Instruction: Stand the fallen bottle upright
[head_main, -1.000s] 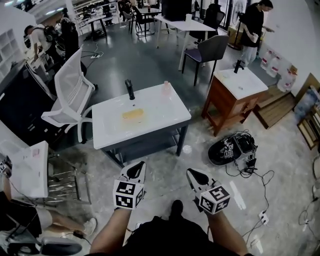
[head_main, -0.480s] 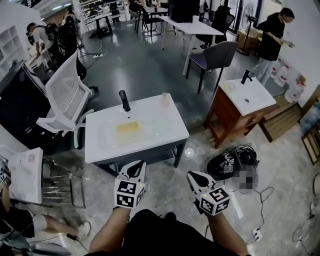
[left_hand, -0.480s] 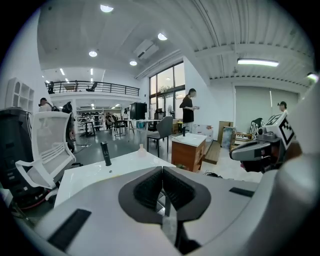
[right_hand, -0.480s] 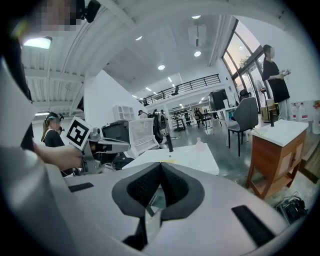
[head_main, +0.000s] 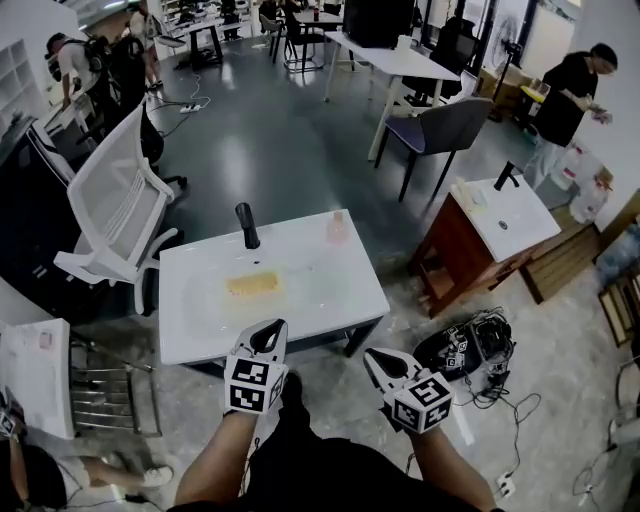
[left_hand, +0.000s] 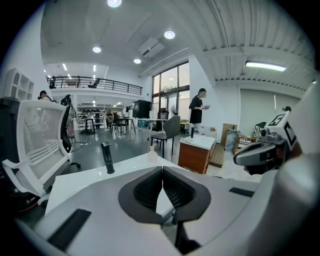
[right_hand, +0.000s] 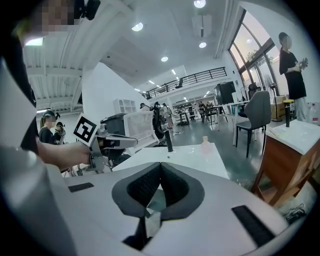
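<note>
The white sink counter has drawn closer and now fills centre frame, just above both grippers. The left gripper and right gripper have their jaws pressed together, holding nothing (bottom centre). A small pink bottle, apparently upright, stands at the counter's upper right edge.

Pale pink bottle, upright on white countertop

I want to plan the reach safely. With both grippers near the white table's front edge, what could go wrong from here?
1. The left gripper and right gripper are both shut; unopened, they would likely push a bottle, not grasp it.
2. The pink bottle stands close to the far edge of the table; a nudge might tip it off.
3. The black faucet stands near the reach path.
</note>
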